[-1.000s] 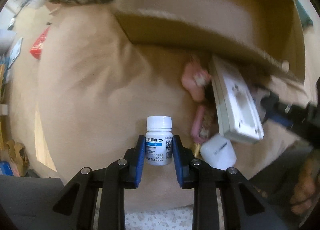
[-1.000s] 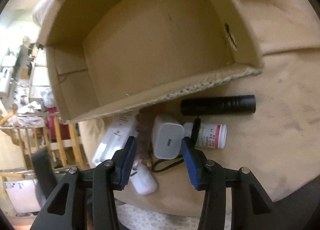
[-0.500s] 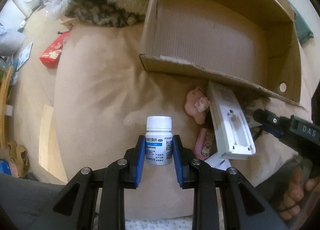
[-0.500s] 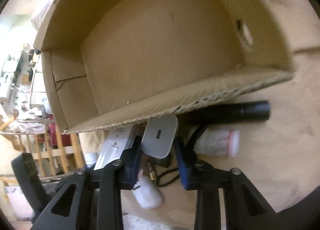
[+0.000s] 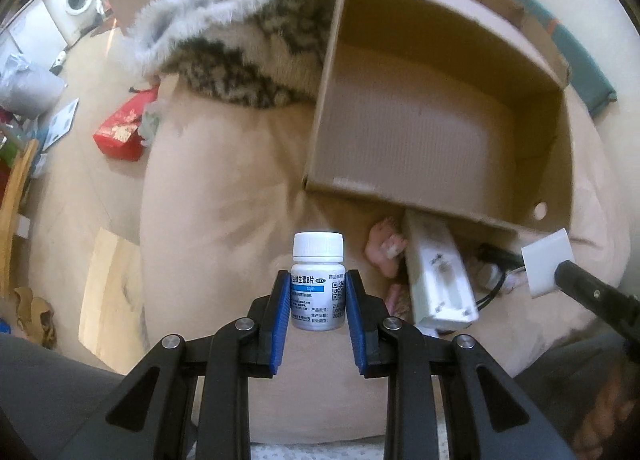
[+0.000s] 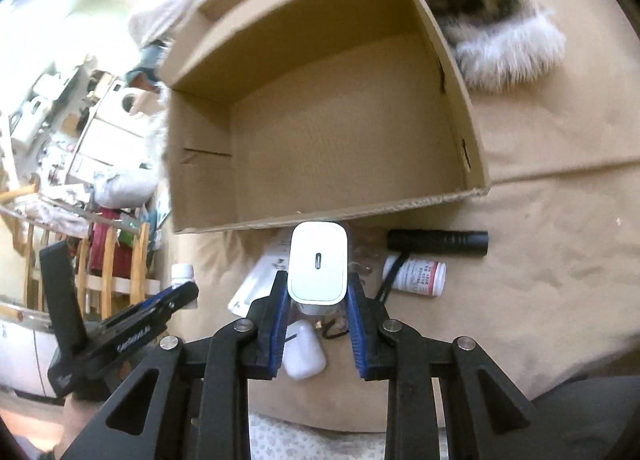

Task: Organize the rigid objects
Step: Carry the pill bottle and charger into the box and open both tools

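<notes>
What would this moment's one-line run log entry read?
left tool: shut on pill bottle | right tool: closing on white charger | cardboard box: empty | both items held above cushion

Furry blanket (image 5: 248,56), washing machine (image 5: 78,0), red packet (image 5: 120,132), wooden rack (image 6: 116,260)

- Cardboard box (image 6: 328,108) sits on the bed (image 6: 560,220), open side up.
- Fur blanket (image 6: 500,32) lies against the box's right wall.
- Before the box: flashlight (image 6: 438,243); pill bottle (image 6: 416,278) just nearer; earbuds case (image 6: 306,356) nearest.
- Power strip (image 5: 438,280) lies partly under the box's near edge.
</notes>
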A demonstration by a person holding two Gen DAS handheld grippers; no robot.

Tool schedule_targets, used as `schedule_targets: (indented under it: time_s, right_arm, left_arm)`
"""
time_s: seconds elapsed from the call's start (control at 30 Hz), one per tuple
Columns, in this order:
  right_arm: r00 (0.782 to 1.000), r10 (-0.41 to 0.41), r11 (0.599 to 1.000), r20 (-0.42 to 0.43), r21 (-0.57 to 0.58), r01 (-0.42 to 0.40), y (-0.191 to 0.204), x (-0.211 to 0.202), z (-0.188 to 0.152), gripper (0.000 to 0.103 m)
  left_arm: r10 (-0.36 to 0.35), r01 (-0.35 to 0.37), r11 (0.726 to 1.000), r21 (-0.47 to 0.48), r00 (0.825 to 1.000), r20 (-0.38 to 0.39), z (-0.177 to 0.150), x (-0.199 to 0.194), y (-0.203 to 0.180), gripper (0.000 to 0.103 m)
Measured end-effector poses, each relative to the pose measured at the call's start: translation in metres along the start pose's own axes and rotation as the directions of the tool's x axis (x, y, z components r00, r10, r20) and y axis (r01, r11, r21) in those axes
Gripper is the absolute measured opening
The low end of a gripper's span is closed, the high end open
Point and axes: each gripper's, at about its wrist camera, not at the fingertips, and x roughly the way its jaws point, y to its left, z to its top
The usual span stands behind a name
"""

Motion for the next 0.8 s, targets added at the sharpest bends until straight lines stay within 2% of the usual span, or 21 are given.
schedule_targets:
  time_s: [0.2, 0.4, 0.6, 0.73, 0.8]
  right_arm:
    - [0.998, 0.016, 0.999, 0.060, -0.047, -0.013, 0.008, -0.022, 0.025, 0.028]
    - [0.995, 0.016, 0.996, 0.102, -0.086, -0.008, 0.007, -0.024, 0.066, 0.028]
    - [0.998, -0.012, 0.994, 0.057, -0.104, 0.018, 0.002, 0.012, 0.101, 0.028]
    - [0.999, -0.040, 0.990, 0.021, -0.136, 0.042, 0.002, 0.041, 0.113, 0.029]
    - [0.999, -0.053, 0.989, -0.007, -0.138, 0.052, -0.001, 0.056, 0.114, 0.028]
  left_arm:
    - [-0.027, 0.020, 0.998, 0.060, 0.993, 0.115, 0.034, -0.034, -0.030, 0.024]
    - [-0.038, 0.016, 0.992, 0.128, 0.985, 0.171, 0.078, -0.028, -0.055, 0.024]
    - [-0.041, 0.010, 0.985, 0.172, 0.984, 0.173, 0.108, 0.008, -0.076, 0.024]
    - [-0.052, 0.008, 0.975, 0.221, 0.980, 0.194, 0.109, 0.027, -0.088, 0.024]
    - [-0.059, 0.016, 0.973, 0.231, 0.982, 0.181, 0.106, 0.036, -0.088, 0.024]
